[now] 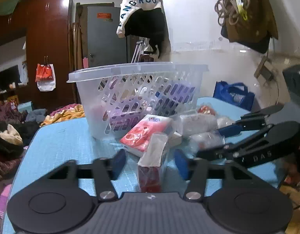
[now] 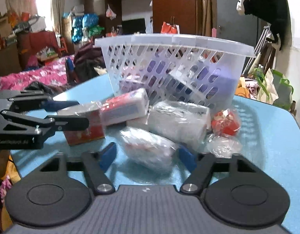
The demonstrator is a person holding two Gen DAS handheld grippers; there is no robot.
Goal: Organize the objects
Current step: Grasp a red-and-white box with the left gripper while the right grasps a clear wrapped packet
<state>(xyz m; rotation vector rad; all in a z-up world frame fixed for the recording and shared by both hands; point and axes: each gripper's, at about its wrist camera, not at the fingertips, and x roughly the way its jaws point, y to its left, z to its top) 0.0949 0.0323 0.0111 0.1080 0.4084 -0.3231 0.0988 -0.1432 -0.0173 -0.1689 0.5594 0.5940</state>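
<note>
Two grippers worked over a light blue tabletop [image 1: 58, 142] where a heap of wrapped packets lay in front of a clear perforated basket [image 1: 130, 89]. The basket stood upright toward the back of the tabletop and already held several items, among them a purple pack [image 2: 206, 78] seen through its slotted wall.

The left gripper [image 1: 150, 162] was partly open, its blue pads on either side of a red box in clear wrap [image 1: 153, 165] that stood between them. A gap showed on both sides of the box, so the pads did not press on it. Just behind that box lay a red-and-white tissue pack [image 1: 145, 133], tilted against the basket's foot.

The right gripper [image 2: 148, 157] was also partly open, with a clear-wrapped soft packet [image 2: 150, 148] lying between its blue pads. Whether the pads touched the wrap could not be told through the blur. Beside this packet sat a larger clear-wrapped bundle [image 2: 179, 117], and to the right of it a small red item in a plastic bag [image 2: 225, 122], both near the basket wall.

In the left wrist view, the right gripper reached in from the right toward the heap.
</note>
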